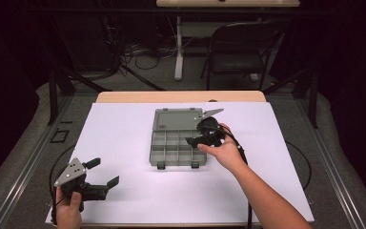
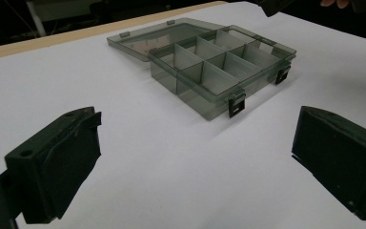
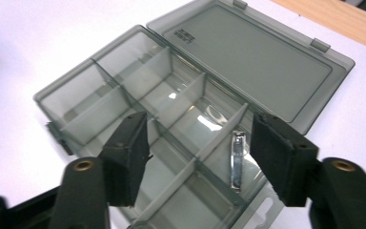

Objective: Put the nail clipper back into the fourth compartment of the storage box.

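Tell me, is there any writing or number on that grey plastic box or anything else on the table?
Small moulded lettering, two short lines, on the inside of the open lid of the compartment box: too small and blurred to read.
Nail clipper lying in one compartment: no marking that can be made out.
White table cover: no text or sign.

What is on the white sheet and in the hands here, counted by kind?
Grey compartment box, lid open: 1
Metal nail clipper, lying in a compartment of the box: 1
Handheld grippers, left gripper and right gripper, both open: 2
Total: 4
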### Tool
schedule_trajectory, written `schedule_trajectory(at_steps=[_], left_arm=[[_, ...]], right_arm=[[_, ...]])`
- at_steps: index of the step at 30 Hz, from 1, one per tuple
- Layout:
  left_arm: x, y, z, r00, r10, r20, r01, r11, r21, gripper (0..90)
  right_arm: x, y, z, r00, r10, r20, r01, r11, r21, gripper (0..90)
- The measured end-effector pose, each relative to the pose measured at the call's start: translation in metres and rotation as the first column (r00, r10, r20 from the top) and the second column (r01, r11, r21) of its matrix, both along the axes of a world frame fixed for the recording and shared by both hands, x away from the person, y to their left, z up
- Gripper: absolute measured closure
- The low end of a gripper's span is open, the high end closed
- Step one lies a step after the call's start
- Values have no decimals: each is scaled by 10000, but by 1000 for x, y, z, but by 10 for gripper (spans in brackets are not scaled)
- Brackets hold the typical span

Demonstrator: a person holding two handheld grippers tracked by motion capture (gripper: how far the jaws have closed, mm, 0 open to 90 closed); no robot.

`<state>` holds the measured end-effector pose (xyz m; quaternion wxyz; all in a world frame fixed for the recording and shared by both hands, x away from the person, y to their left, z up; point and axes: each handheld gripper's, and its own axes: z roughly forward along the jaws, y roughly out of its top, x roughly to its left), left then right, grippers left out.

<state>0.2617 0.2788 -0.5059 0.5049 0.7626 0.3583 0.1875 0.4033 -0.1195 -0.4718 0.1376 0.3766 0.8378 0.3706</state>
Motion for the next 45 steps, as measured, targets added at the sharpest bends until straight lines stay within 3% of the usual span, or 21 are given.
schedule_trajectory(at_steps=[2, 9, 12, 18, 20, 29, 37, 42, 45], left_arm=[[0, 0, 0, 10000, -12, -9, 12, 10000, 9, 23], [1, -2, 0, 10000, -44, -17, 44, 10000, 43, 23], [0, -1, 0, 10000, -19, -22, 19, 10000, 27, 23], [0, -1, 0, 10000, -32, -7, 32, 10000, 20, 23], [0, -2, 0, 10000, -26, -2, 26, 10000, 3, 23], [0, -3, -1, 10000, 9, -65, -8, 10000, 88, 23], [1, -4, -1, 10000, -30, -46, 31, 9999, 144, 23], [1, -4, -1, 10000, 4, -37, -4, 9999, 115, 23], [1, -4, -1, 10000, 76, -54, -75, 9999, 134, 23]], right_arm=[[-5, -3, 2, 9999, 73, -131, -69, 9997, 239, 336], [-23, -14, 10, 9999, 119, 114, -129, 9952, 970, 251], [-32, -20, 13, 9995, 43, 303, -81, 9920, 1259, 220], [-47, -35, 12, 9997, -142, 222, 103, 9860, 1666, 189], [-52, -41, 10, 9983, -495, 295, 441, 9859, 1613, 191], [-84, -75, 0, 9925, -1153, 416, 1056, 9766, 1876, 174], [-112, -102, -17, 9835, -1801, 184, 1709, 9573, 2332, 167], [-123, -114, -24, 9720, -2341, 187, 2219, 9417, 2530, 168], [-127, -119, -28, 9695, -2441, 204, 2315, 9402, 2500, 167]])
